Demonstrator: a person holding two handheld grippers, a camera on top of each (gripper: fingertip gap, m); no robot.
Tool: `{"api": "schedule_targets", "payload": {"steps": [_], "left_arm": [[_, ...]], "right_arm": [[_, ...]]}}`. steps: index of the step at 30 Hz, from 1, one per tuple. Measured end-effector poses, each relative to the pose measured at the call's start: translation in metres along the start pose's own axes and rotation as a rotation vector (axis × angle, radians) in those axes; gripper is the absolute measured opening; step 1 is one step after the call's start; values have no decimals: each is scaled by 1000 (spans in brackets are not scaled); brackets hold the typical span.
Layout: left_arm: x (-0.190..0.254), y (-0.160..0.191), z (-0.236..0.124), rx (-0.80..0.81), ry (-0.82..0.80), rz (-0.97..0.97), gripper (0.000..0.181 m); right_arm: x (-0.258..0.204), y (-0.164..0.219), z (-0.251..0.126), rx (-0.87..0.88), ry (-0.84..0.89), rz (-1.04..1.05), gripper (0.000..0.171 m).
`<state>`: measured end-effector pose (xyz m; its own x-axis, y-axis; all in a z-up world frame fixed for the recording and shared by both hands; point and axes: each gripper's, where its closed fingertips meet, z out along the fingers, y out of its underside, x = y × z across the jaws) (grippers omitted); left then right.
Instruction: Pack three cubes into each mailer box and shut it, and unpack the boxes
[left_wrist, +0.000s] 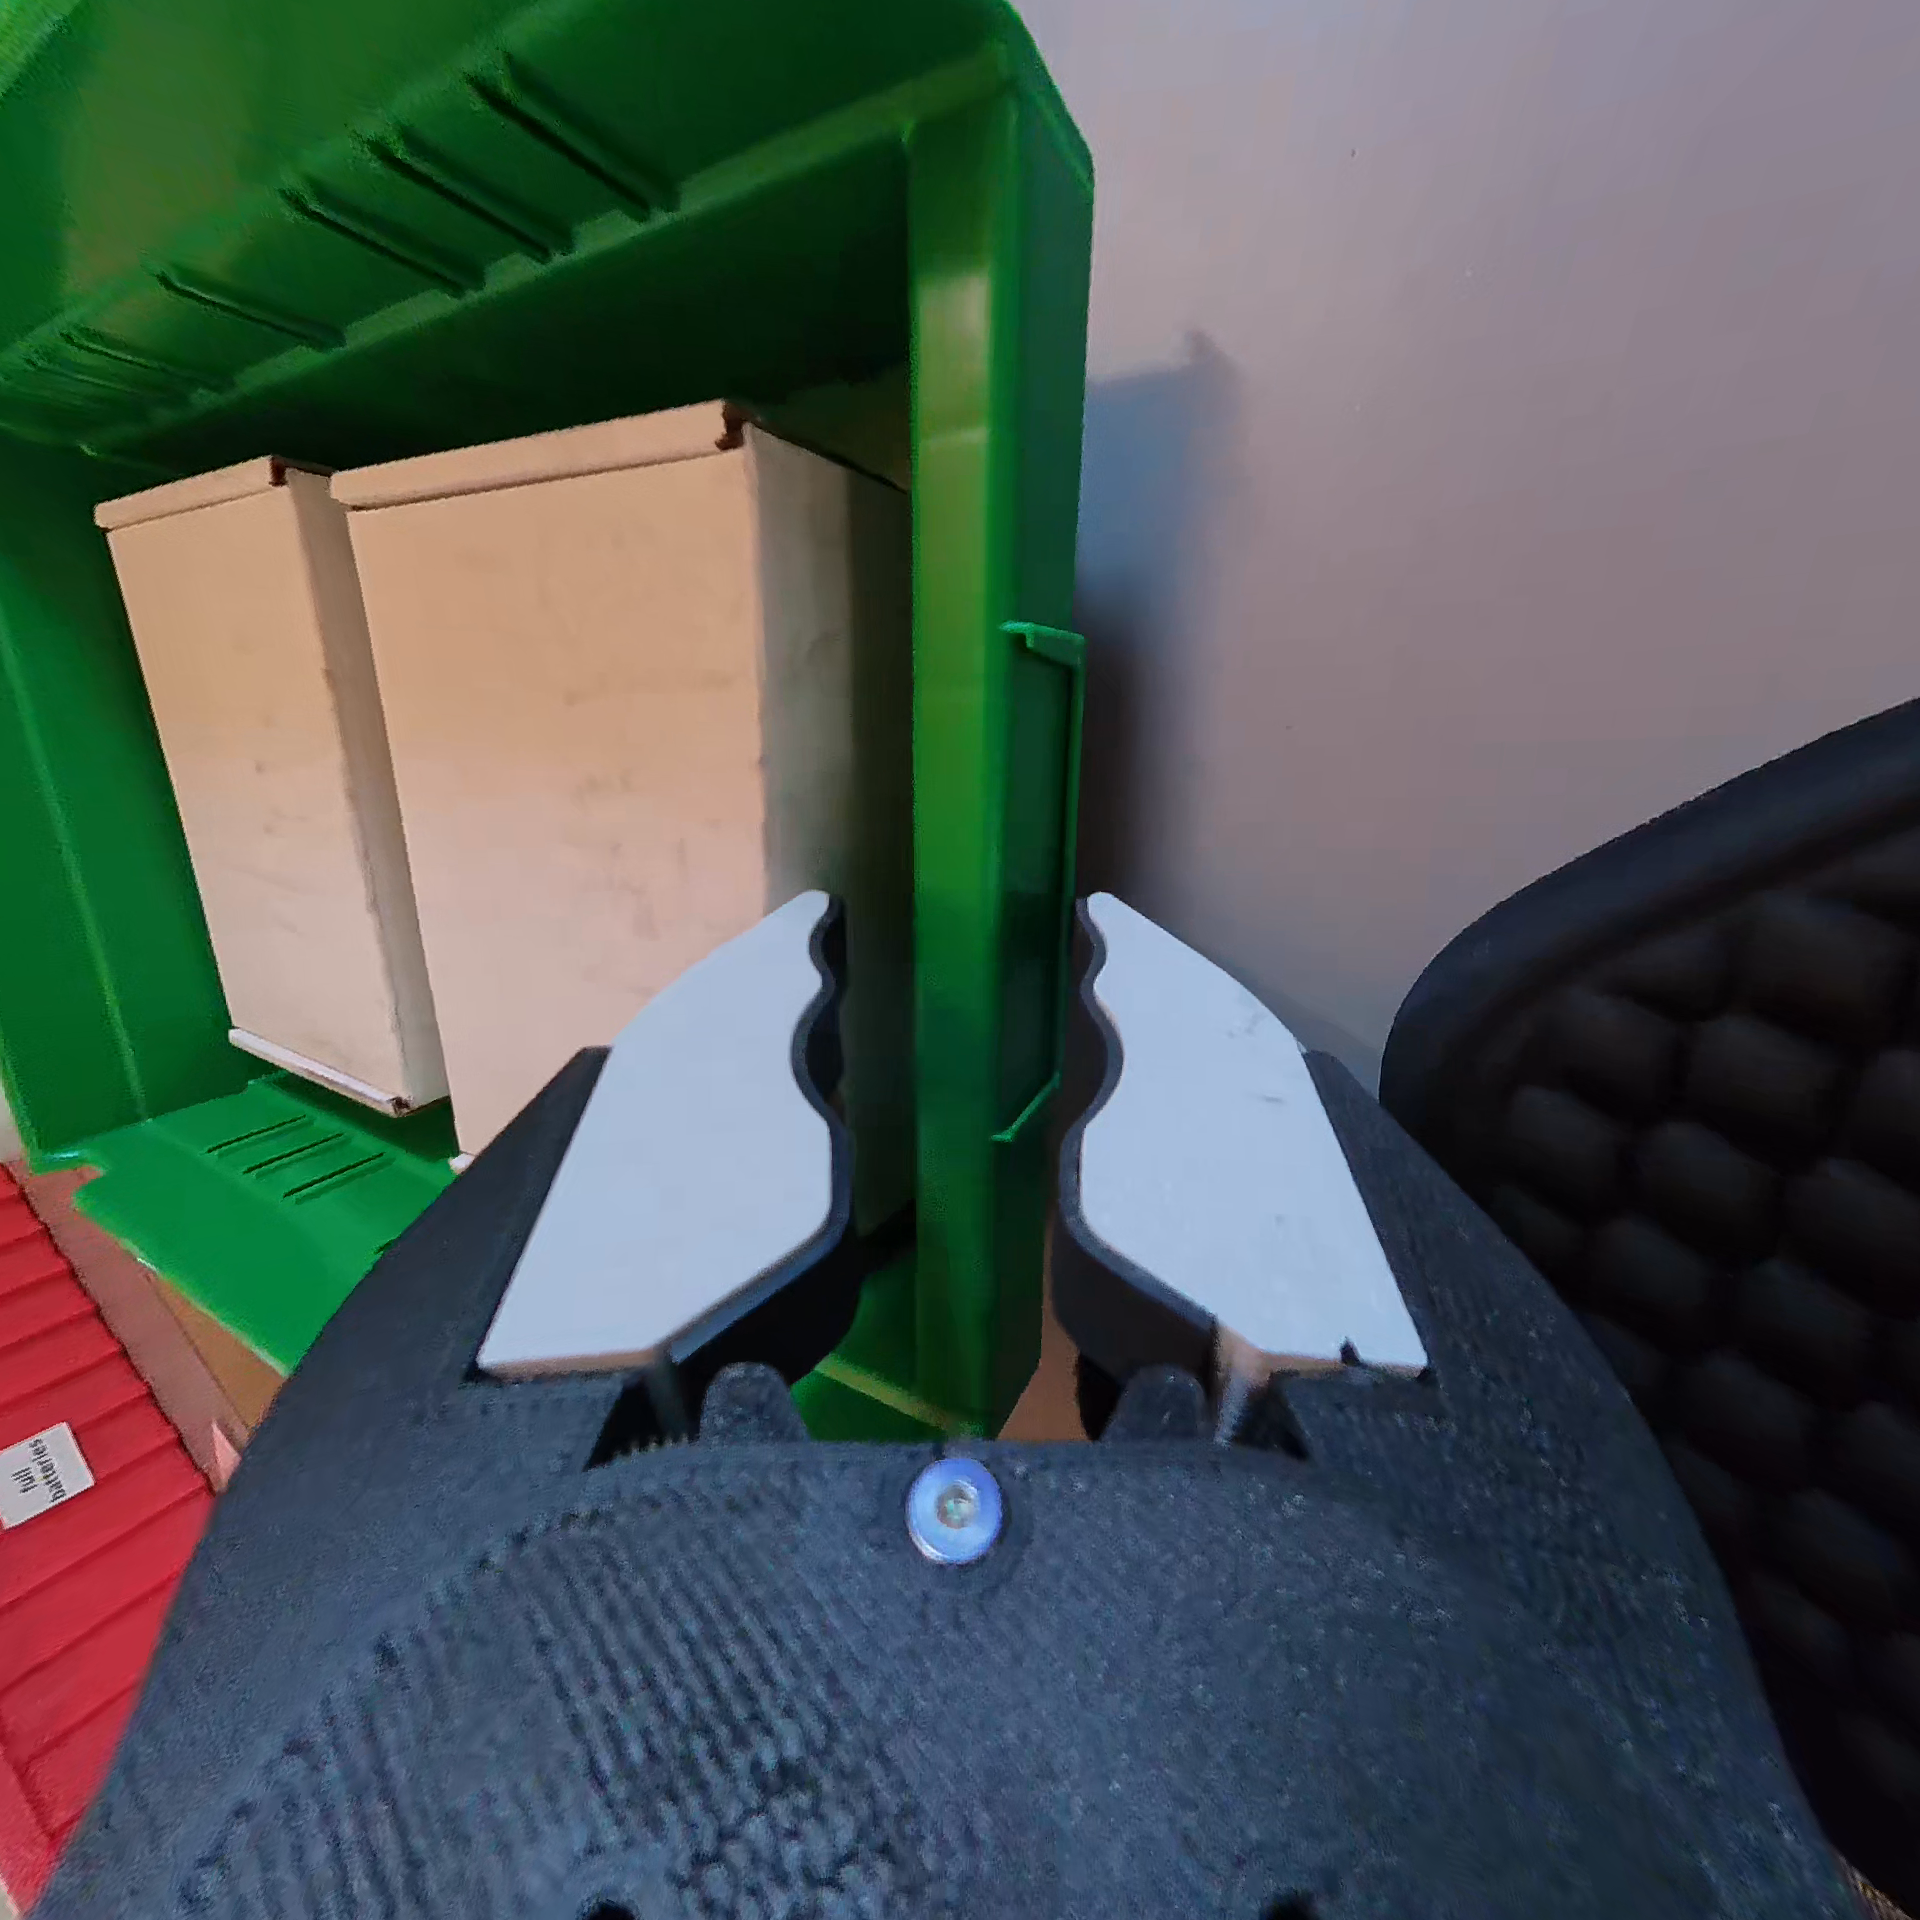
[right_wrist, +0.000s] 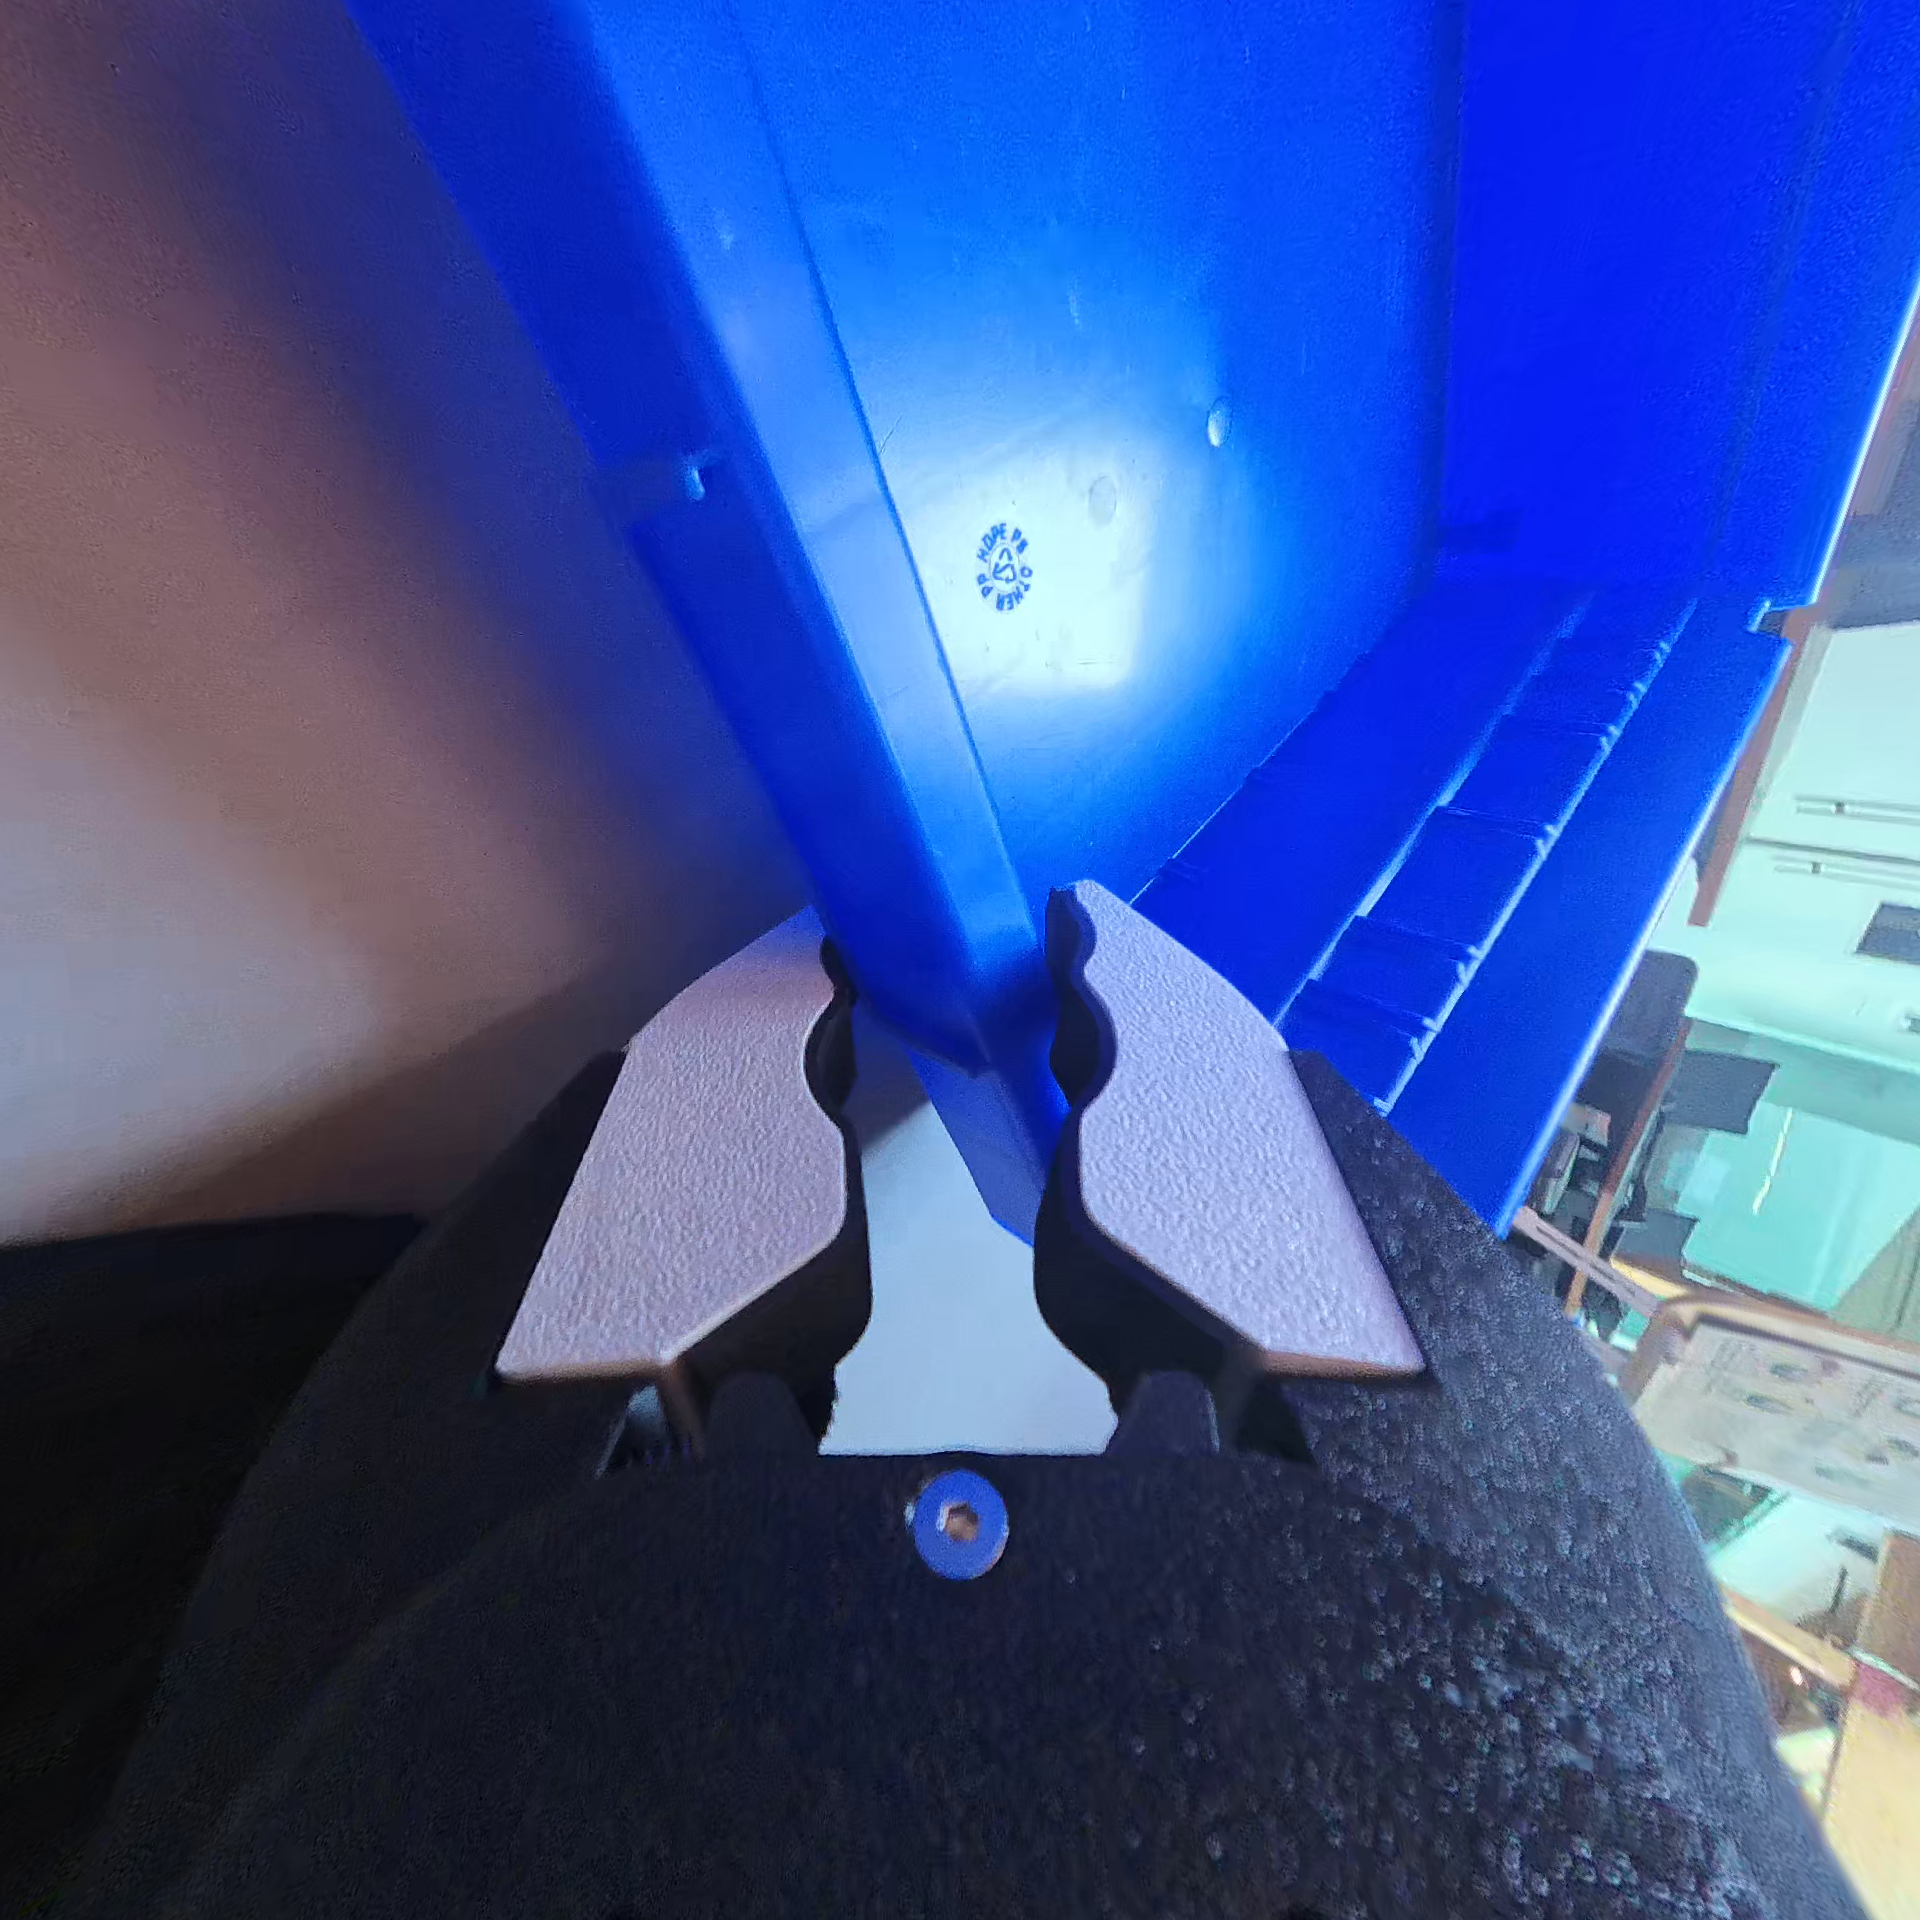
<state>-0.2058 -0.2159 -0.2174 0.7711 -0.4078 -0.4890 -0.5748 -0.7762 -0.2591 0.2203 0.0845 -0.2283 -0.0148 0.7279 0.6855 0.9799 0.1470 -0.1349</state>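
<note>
In the left wrist view my left gripper (left_wrist: 961, 925) is shut on the side wall of a green plastic bin (left_wrist: 992, 520), which is tipped up on its side. Two closed white mailer boxes (left_wrist: 561, 727) stand side by side inside the bin, pressed against its base. In the right wrist view my right gripper (right_wrist: 945, 920) is shut on the wall edge of a blue plastic bin (right_wrist: 1091, 312), also tipped up, and I see its bare inside bottom. No cubes are in view.
A pale wall (left_wrist: 1455, 416) is close behind the green bin. A black padded chair back (left_wrist: 1714, 1143) is at the right. A red ribbed bin with a white label (left_wrist: 73, 1455) is at the lower left. Cluttered shelves (right_wrist: 1787, 1143) show at right. My right fingertips sit around 50 cm from my left ones.
</note>
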Motion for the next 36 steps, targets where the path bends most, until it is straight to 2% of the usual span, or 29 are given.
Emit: {"api": "schedule_targets", "payload": {"steps": [2, 6, 12, 16, 20, 26, 29, 33, 36], "left_arm": [[0, 2, 2, -6, 11, -4, 41], [6, 3, 14, -27, 39, 23, 28], [-8, -4, 25, -40, 15, -12, 29], [-18, -14, 34, -56, -8, -43, 28], [-29, -22, 43, -60, -33, -50, 29], [-37, -24, 48, -47, -38, -32, 29], [-38, -24, 49, -40, -37, -23, 29], [-40, -23, 49, -20, -86, -14, 29], [-41, -21, 48, -15, -114, -7, 30]], "right_arm": [[7, -1, 8, 6, 22, 4, 34], [24, -6, 25, -7, 47, 6, 34], [43, -13, 44, 20, 78, -44, 35], [52, -15, 45, 49, 111, -52, 44], [39, -28, 23, 147, 57, 14, 47], [10, -78, -28, 497, -130, 247, 47], [12, -96, -39, 628, -188, 383, 45], [18, -93, -21, 575, -125, 392, 49], [19, -73, -7, 429, -81, 252, 57]]}}
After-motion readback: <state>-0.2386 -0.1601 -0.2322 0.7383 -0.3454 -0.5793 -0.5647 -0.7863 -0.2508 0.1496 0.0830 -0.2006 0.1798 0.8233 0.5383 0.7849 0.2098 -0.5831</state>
